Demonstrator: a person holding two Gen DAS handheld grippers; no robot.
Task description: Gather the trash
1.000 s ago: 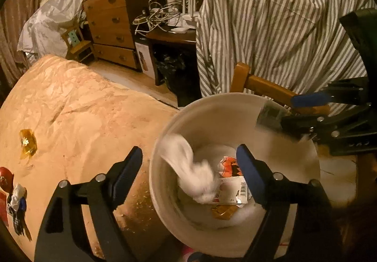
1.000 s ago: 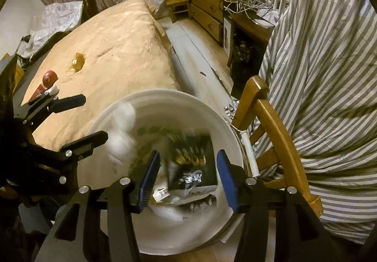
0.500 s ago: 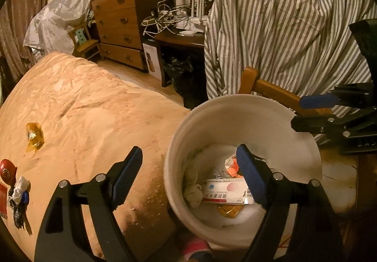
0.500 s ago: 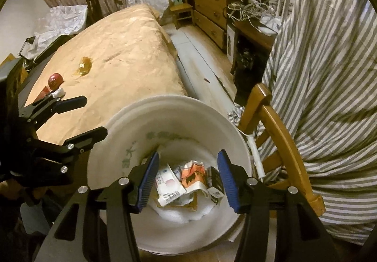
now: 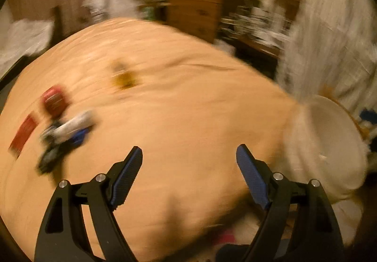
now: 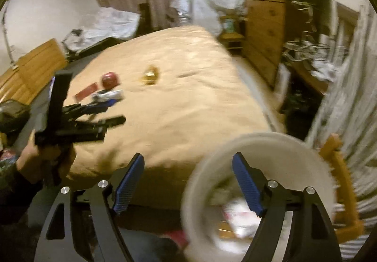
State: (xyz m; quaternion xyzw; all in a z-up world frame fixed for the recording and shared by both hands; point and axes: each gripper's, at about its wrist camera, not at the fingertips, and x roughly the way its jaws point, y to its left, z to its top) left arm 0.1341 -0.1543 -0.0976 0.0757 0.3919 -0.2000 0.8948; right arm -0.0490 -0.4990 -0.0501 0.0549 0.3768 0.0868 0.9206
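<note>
Right gripper [image 6: 188,165] nearest the lens, jaws spread wide and just been opening, nothing between them; its right finger overlaps the white bucket [image 6: 202,182] on the floor at the bed's near corner, mouth upward, crumpled packaging [image 6: 240,217] blurred in its bottom. Left gripper [image 5: 189,159] likewise released and empty, over the tan bedspread [image 5: 188,108]; in the right wrist view it shows at left in a person's hand [image 6: 44,156], fingers pointing toward the litter.

Remaining trash on the bed, left of centre: white-and-blue wrapper [image 5: 68,127], long axis slanting from lower left to upper right; just beyond it a red round piece [image 5: 53,101], a flat red card [image 5: 23,136] to its left; farther on, apart, an amber wrapper [image 5: 123,80]. All heavily blurred; finer detail cannot be told.

Behind: wooden dresser [image 6: 264,33], striped cloth [image 6: 348,87] at right.
</note>
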